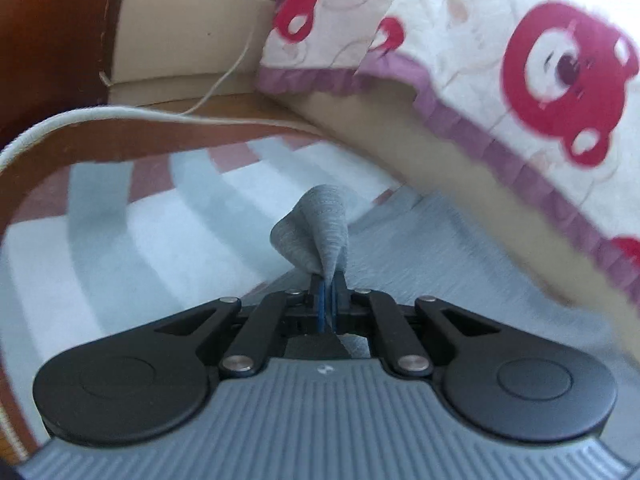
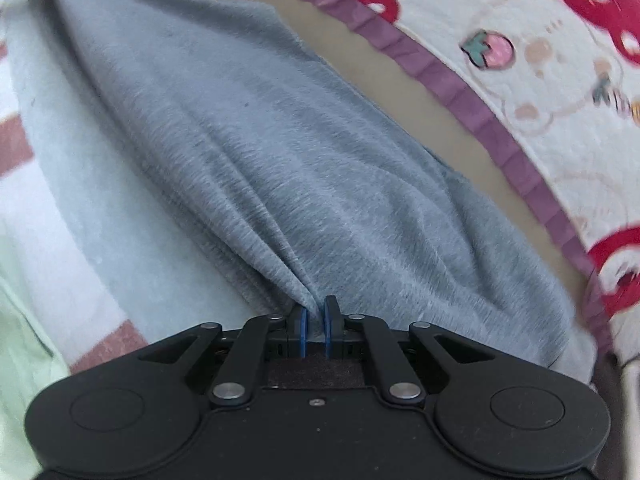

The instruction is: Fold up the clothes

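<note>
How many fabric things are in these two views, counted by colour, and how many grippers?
Grey garment: 1
Striped blanket: 1
Red-bear quilt: 1
Pale green cloth: 1
Grippers, left gripper and right gripper: 2
Total: 6

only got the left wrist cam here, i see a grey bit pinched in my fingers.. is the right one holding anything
Observer: Yes. The right gripper is shut on the grey garment, with folds gathering into its blue pads.
Operator: how much cloth is out in front of it
Observer: A broad stretch, fanning away from the jaws over the striped sheet.
Operator: anything else near it
Observer: A pale green cloth lies at the lower left edge of the right wrist view, apart from the grey garment. The bear-print quilt runs along the right side.
</note>
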A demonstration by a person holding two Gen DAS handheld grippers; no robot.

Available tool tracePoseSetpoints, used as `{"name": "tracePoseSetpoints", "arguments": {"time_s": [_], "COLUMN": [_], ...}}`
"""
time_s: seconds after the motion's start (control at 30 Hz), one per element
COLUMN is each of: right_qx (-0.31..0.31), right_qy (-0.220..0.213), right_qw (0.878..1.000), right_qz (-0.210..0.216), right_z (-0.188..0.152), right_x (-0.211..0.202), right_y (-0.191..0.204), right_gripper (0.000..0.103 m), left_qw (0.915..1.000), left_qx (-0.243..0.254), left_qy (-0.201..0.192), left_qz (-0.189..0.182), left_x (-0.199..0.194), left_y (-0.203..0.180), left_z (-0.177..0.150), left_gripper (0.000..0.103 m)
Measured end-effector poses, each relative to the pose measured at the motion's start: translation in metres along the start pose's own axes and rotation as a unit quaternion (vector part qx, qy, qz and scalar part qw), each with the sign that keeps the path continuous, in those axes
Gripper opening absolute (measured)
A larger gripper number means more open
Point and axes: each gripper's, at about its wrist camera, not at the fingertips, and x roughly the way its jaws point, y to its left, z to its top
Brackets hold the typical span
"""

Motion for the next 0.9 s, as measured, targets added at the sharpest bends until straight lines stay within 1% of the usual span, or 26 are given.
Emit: {"name": "tracePoseSetpoints", "arguments": {"time_s": [0.03,0.07,0.1,0.13,0.2,0.23,0.33,0.4,0.43,0.47,0.53,0.6,0.63,0.7,0.73,0.77,0.8,0.83,0.87,0.9], "right_qx": [0.005,0.010,0.014,0.019,0.029,0.029,0.013,0.009,0.007,0.005,0.023,0.034,0.035,0.033,0.037,0.042,0.042,0.042,0.046,0.048], "right_qy": [-0.001,-0.001,-0.002,-0.003,-0.004,-0.004,-0.007,-0.009,-0.017,-0.026,-0.038,-0.046,-0.048,-0.043,-0.028,-0.012,0.013,0.039,0.050,0.036], "right_qw": [1.000,1.000,1.000,1.000,0.999,0.999,0.999,0.999,0.998,0.998,0.997,0.996,0.995,0.993,0.991,0.988,0.980,0.970,0.955,0.945], "right_qz": [0.003,0.007,0.010,0.014,0.021,0.025,0.044,0.052,0.053,0.054,0.062,0.074,0.083,0.106,0.128,0.151,0.194,0.237,0.287,0.322], "right_z": [-0.001,-0.002,-0.003,-0.004,-0.006,-0.005,-0.005,-0.006,-0.008,-0.010,-0.014,-0.017,-0.018,-0.015,-0.010,-0.005,0.004,0.013,0.023,0.035], "right_x": [0.000,0.001,0.001,0.001,0.002,0.002,0.004,0.005,0.007,0.008,0.007,0.008,0.008,0.010,0.012,0.013,0.013,0.012,0.008,0.002], "right_y": [-0.001,-0.003,-0.004,-0.005,-0.008,-0.009,-0.013,-0.014,-0.014,-0.014,-0.018,-0.022,-0.025,-0.034,-0.041,-0.049,-0.059,-0.070,-0.082,-0.096], "right_gripper": [0.008,0.008,0.008,0.008,0.008,0.008,0.009,0.013,0.013,0.014,0.014,0.014,0.014,0.016,0.016,0.017,0.023,0.028,0.028,0.027], "left_qw": [0.9994,0.9967,0.9917,0.9876,0.9857,0.9870,0.9917,0.9948,0.9962,0.9973,0.9971,0.9934,0.9906,0.9866,0.9846,0.9810,0.9769,0.9725,0.9682,0.9667], "left_qx": [-0.001,-0.003,0.003,0.011,0.015,0.012,0.029,0.055,0.062,0.065,0.071,0.078,0.086,0.110,0.131,0.163,0.194,0.221,0.242,0.246], "left_qy": [0.016,0.030,0.036,0.034,0.021,0.016,0.005,0.001,-0.004,0.000,0.017,0.039,0.050,0.060,0.062,0.061,0.054,0.048,0.046,0.052], "left_qz": [0.032,0.076,0.123,0.153,0.167,0.160,0.125,0.086,0.061,0.033,-0.021,-0.074,-0.094,-0.105,-0.098,-0.087,-0.072,-0.057,-0.046,-0.047], "left_x": [0.004,0.009,0.010,0.008,-0.001,-0.006,-0.020,-0.027,-0.028,-0.026,-0.017,0.004,0.020,0.056,0.075,0.093,0.108,0.122,0.138,0.152], "left_y": [0.002,0.004,0.008,0.012,0.020,0.021,0.013,-0.006,-0.017,-0.031,-0.057,-0.084,-0.096,-0.120,-0.130,-0.140,-0.149,-0.155,-0.160,-0.162], "left_z": [-0.005,-0.010,-0.013,-0.013,-0.007,-0.002,0.008,0.011,0.013,0.016,0.019,0.027,0.032,0.046,0.054,0.062,0.070,0.078,0.086,0.094], "left_gripper": [0.004,0.003,0.003,0.003,0.003,0.004,0.006,0.008,0.014,0.028,0.045,0.048,0.052,0.054,0.056,0.056,0.056,0.058,0.061,0.062]}}
